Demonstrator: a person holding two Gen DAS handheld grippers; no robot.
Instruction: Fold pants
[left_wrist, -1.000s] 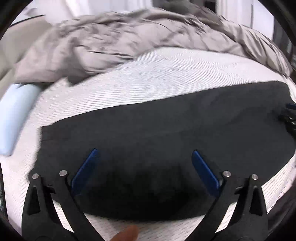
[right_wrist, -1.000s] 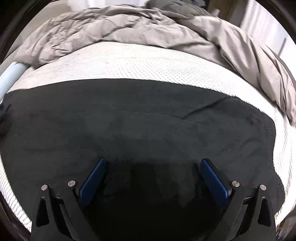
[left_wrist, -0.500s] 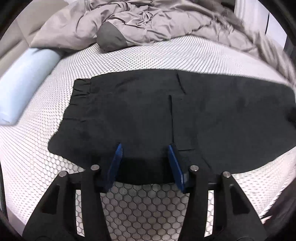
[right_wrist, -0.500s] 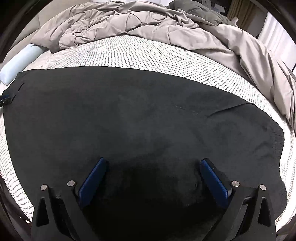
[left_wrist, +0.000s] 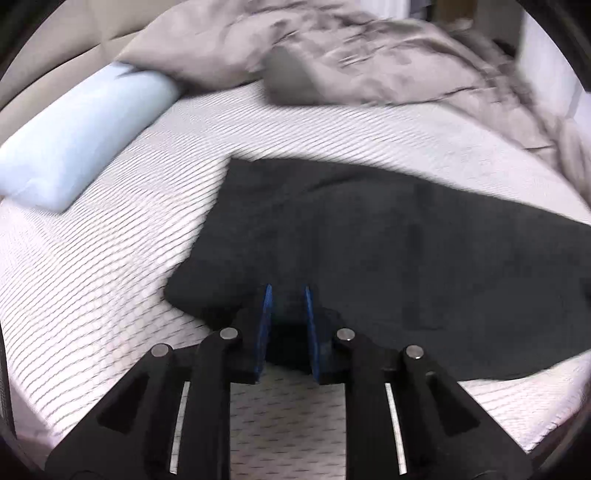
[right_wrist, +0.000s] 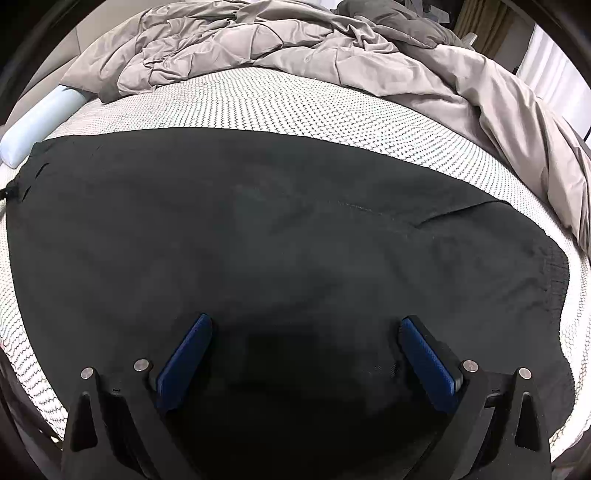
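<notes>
Black pants (right_wrist: 280, 236) lie spread flat on a white mesh-patterned mattress (right_wrist: 295, 99). In the left wrist view the pants (left_wrist: 406, 251) reach from centre to the right, waistband end toward the left. My left gripper (left_wrist: 287, 295) is shut on the near edge of the pants by the waistband corner, black cloth pinched between its blue pads. My right gripper (right_wrist: 304, 332) is open, its blue pads wide apart, hovering over the near middle of the pants with nothing held.
A rumpled grey duvet (right_wrist: 280, 40) is piled along the far side of the bed and down the right side. A light blue bolster pillow (left_wrist: 77, 140) lies at the left; it also shows in the right wrist view (right_wrist: 40, 118). Bare mattress (left_wrist: 92, 266) lies left of the pants.
My left gripper has closed from wide open onto the near edge of the pants, and its view has swung left. My right gripper has stayed open over the pants.
</notes>
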